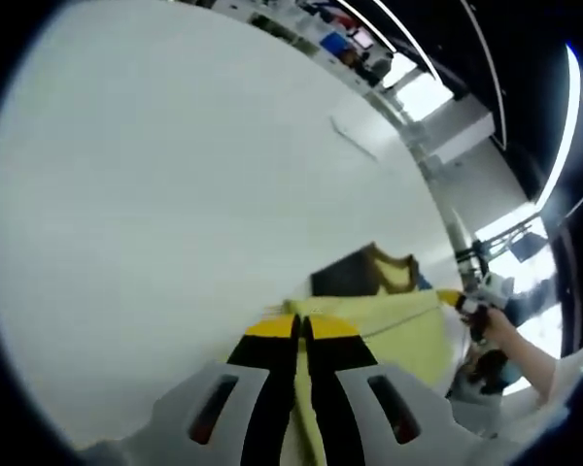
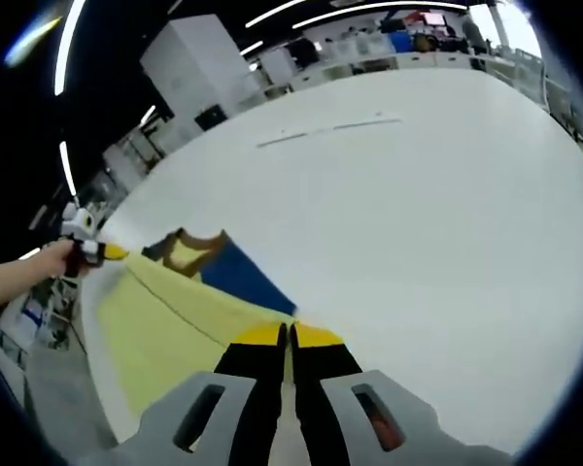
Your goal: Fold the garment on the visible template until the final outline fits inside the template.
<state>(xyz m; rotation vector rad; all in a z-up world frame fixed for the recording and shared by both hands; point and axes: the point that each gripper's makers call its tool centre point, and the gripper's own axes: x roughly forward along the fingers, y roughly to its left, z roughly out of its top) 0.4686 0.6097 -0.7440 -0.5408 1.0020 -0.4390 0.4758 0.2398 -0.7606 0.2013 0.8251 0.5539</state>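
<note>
1. The garment [image 2: 165,330], pale yellow with a dark blue part and a brown-trimmed neckline, lies on the white table [image 2: 418,223]. In the right gripper view it spreads from the jaws toward 10 o'clock, with the neckline [image 2: 189,250] at the far end.
2. In the left gripper view the same garment [image 1: 398,325] runs from the jaws toward 3 o'clock, with the dark part and neckline just above the yellow at 1 o'clock.
3. The right gripper [image 2: 288,340] has its yellow-tipped black jaws pressed together on the yellow edge of the garment, where the cloth meets the blue part.
4. The left gripper [image 1: 301,330] likewise has its jaws closed together, pinching the yellow cloth at its near edge.
5. In the right gripper view the other gripper [image 2: 83,243] shows at 9 o'clock, held by a hand [image 2: 39,267] at the yellow cloth's far corner.
6. In the left gripper view a hand [image 1: 500,325] holds the other gripper at 3 o'clock, at the far end of the yellow cloth.
7. A thin line is marked on the table [image 2: 330,129] well beyond the garment, toward 12 o'clock in the right gripper view.
8. Shelves and white cabinets [image 2: 199,63] stand beyond the table's far edge under ceiling light strips.
</note>
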